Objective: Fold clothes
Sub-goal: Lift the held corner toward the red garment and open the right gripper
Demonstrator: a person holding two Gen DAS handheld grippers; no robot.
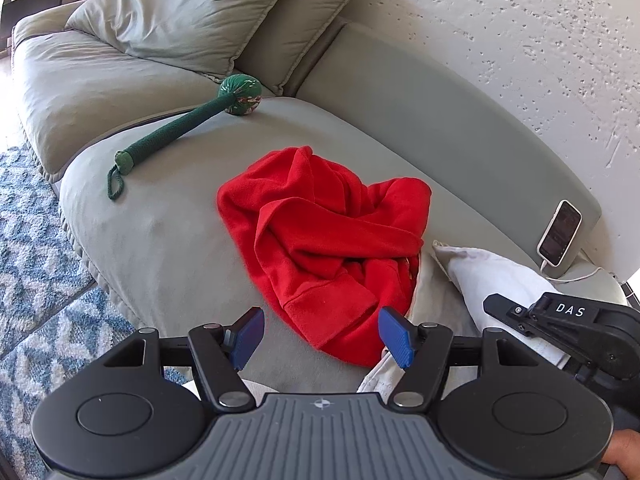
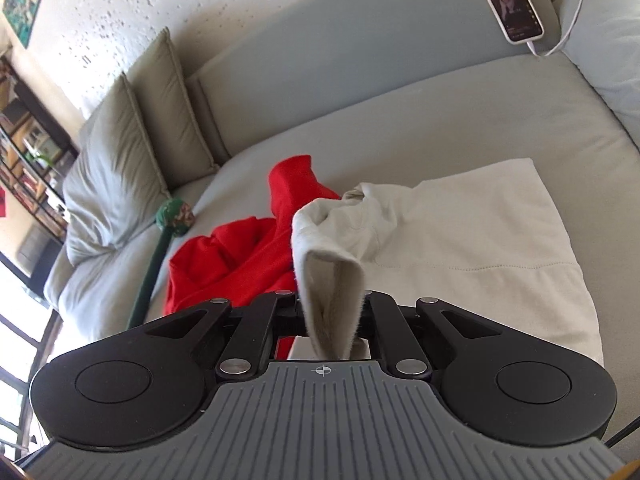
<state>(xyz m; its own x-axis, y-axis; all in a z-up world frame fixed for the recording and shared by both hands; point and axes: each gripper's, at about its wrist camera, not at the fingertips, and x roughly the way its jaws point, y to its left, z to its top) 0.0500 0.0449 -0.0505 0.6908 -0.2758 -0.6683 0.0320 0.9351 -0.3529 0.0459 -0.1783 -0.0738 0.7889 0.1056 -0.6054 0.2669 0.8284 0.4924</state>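
Note:
A crumpled red fleece garment lies on the grey sofa seat. My left gripper hovers open just above its near hem, blue pads apart and touching nothing. A white garment lies partly flat on the seat to the right of the red one. My right gripper is shut on a folded edge of the white garment, which stands up between the jaws and hides the pads. The right gripper's black body shows at the right edge of the left wrist view, over white cloth.
A green knitted stick toy lies on the seat behind the red garment. A phone on a white cable leans on the sofa back. Loose cushions are at the far left, a patterned blue rug on the floor.

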